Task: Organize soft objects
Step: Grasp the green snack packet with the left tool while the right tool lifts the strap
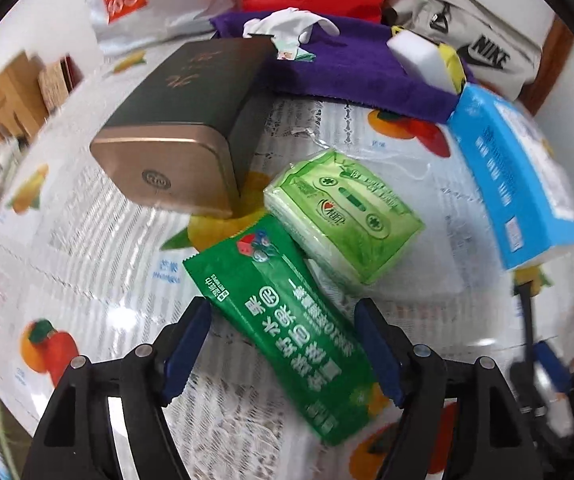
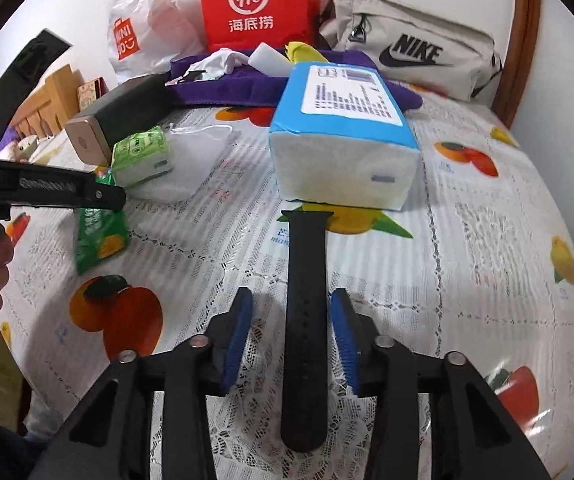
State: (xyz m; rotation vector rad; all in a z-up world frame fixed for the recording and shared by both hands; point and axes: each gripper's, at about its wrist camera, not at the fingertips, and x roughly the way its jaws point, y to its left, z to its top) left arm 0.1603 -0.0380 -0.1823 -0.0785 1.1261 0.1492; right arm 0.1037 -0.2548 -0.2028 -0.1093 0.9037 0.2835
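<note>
Right wrist view: bare tablecloth [image 2: 487, 280] fills the lower right; the tissue pack [image 2: 347, 140] blocks the centre; bags [image 2: 415, 52] crowd the top edge.

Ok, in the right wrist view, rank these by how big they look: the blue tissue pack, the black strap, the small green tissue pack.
1. blue tissue pack, clearly the largest.
2. black strap; it lies between the open right gripper's fingers, so nearness to the camera inflates it.
3. small green tissue pack, smallest, though farther off.
</note>
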